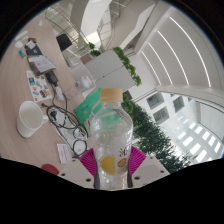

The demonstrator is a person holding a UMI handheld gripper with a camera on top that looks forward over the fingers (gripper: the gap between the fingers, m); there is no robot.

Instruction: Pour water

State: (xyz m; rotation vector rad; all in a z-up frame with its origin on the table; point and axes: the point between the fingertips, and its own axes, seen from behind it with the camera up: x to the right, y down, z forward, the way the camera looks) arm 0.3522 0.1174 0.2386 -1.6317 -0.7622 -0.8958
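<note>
Pinching a clear plastic bottle (111,135) between its pink pads (92,160), the gripper (112,165) held it upright in the gripper view, long axis running straight away from the fingers, orange cap (111,95) pointing up. Beyond lay a table (50,75) with a white bowl (30,119) and cables (62,118).

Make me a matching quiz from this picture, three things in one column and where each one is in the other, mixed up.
Things:
1. Clear bottle
2. White bowl
3. Black cable

Places:
A. On the table between the bowl and the bottle
B. Between the fingers of the claw, both pink pads pressing it
C. On the table, off to the side beyond the cable

Pairs: 1-B, 2-C, 3-A
</note>
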